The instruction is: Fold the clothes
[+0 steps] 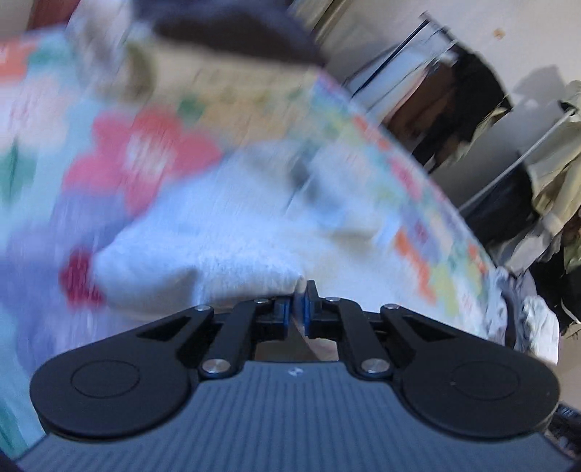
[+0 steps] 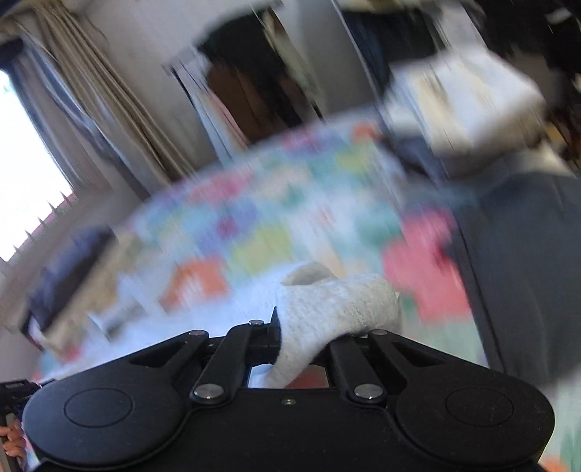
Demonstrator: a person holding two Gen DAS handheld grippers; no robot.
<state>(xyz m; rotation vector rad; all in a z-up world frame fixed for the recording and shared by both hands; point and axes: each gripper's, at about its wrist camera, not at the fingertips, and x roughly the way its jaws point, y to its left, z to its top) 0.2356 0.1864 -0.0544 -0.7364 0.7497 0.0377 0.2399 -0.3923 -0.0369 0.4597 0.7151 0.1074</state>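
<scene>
A light grey knit garment (image 1: 232,247) spreads over a bed with a bright flower-patterned cover (image 1: 145,152). My left gripper (image 1: 298,308) is shut on the garment's near edge, the cloth pinched between its blue pads. In the right wrist view my right gripper (image 2: 301,337) is shut on another bunched part of the grey garment (image 2: 334,305), which drapes over its right finger and hides it. Both views are blurred by motion.
A dark garment (image 1: 232,29) and a beige one lie at the bed's far end. Hanging clothes and a rack (image 1: 544,174) stand beyond the bed's right edge. In the right wrist view there is a curtained window (image 2: 32,174), a dark grey cloth (image 2: 526,261) and a white box (image 2: 464,94).
</scene>
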